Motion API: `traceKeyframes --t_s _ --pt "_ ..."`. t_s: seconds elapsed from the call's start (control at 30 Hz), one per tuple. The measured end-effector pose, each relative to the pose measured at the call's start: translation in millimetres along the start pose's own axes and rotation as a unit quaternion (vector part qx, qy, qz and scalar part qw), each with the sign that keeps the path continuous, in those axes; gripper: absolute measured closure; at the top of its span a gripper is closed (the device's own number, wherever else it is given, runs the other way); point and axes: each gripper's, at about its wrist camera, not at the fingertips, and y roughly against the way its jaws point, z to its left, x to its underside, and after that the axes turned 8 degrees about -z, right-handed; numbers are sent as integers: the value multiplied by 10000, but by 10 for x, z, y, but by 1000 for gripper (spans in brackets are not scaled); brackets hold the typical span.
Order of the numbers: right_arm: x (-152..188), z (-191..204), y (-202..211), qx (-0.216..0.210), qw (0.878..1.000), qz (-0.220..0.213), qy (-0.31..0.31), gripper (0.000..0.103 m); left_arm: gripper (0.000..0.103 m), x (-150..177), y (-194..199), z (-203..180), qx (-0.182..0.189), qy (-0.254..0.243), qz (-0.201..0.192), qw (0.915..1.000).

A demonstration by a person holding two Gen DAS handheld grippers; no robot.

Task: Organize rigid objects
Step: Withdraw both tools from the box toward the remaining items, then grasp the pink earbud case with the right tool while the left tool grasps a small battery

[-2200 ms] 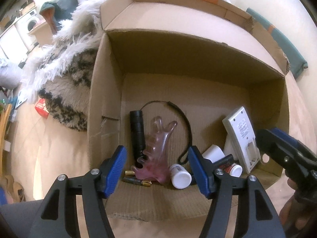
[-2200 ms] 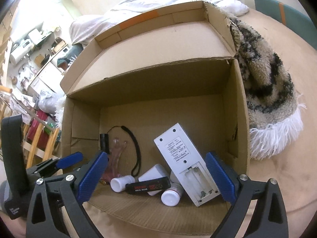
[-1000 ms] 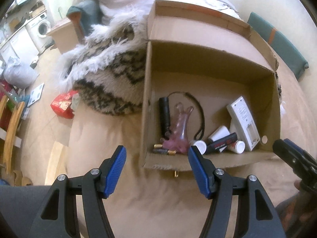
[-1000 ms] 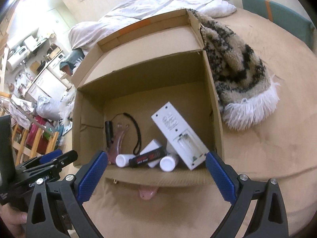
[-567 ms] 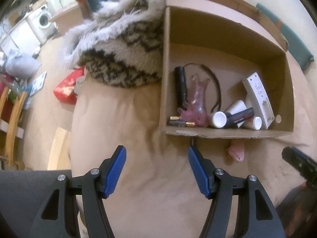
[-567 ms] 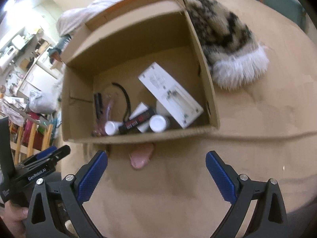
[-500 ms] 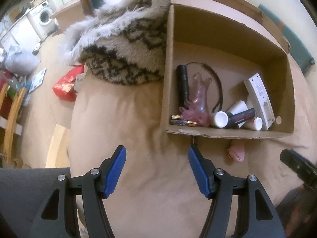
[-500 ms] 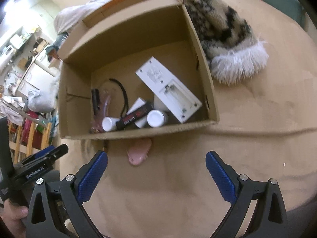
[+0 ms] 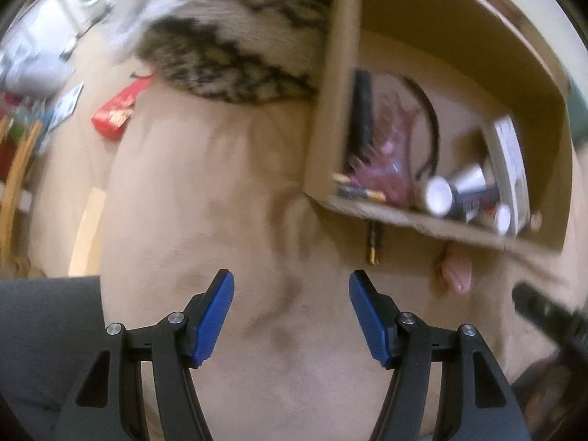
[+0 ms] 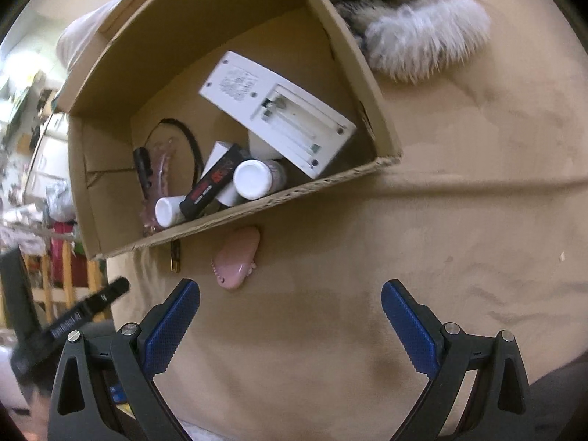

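With both the left gripper (image 9: 290,316) and right gripper (image 10: 290,327) wide and empty, the pink clip (image 10: 237,262) and battery (image 10: 175,255) below centre, just outside the box (image 10: 257,204), seem best taken from the bare blanket side, clear of the cardboard edge

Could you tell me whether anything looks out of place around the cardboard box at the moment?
Yes. A pink clip and a battery lie on the tan cover just outside the box's near wall, while the other small items are inside. The white remote leans in a corner with its battery bay uncovered.
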Motion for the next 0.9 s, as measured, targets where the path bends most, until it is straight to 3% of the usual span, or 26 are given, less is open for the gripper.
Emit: traceKeyframes --t_s 0.2,0.27,0.4,0.5,0.57,0.6,0.9 --pt "-38 42 -174 -14 9998 174 -76 0 41 -10 -171 -397 81 -613 -34 9981" --pt "-39 78 -191 -19 9998 173 -17 0 47 -38 -209 -494 108 -720 -83 9973" --pt "-40 102 -191 -4 9998 178 50 0 68 -127 -368 -653 99 -802 -98 9967" --pt "-41 78 -206 2 9998 217 6 0 71 -128 -532 -696 49 -840 82 9964" --pt "-51 74 -183 4 9997 227 -14 0 83 -119 -546 -697 25 -879 40 9961" --pt "-60 80 -174 -3 9997 230 -5 0 94 -126 -531 -702 10 -915 34 9958" --pt "-48 479 -342 101 9943 236 1032 0 94 -121 -493 -365 -147 -570 190 9981"
